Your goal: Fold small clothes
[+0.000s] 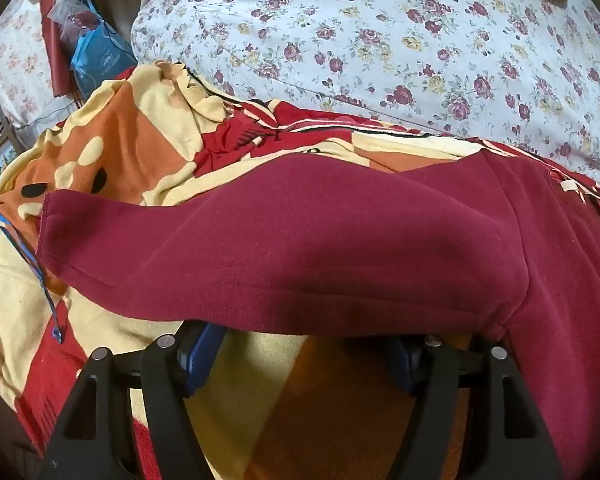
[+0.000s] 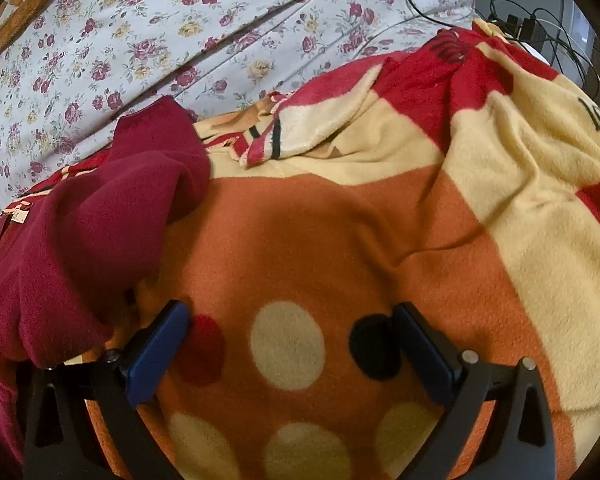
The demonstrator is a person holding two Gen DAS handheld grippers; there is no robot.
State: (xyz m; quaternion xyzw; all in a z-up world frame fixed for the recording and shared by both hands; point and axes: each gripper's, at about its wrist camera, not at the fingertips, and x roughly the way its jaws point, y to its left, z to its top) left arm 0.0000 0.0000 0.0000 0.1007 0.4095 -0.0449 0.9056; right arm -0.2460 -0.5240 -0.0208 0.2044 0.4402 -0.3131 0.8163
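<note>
Both grippers spread wide (nothing pinched): left gripper (image 1: 300, 354) under dark red fleece sleeve (image 1: 260, 248) for lifting, right gripper (image 2: 288, 344) free.

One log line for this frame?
left: open, at garment edge | right: open, over blanket | garment: unfolded

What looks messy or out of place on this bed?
The maroon fleece garment is bunched up in a heap in the right wrist view, while one sleeve drapes over the tips of the open left claw. The patterned fleece blanket underneath is rumpled along its far edge. Nothing looks torn or spilled.
</note>
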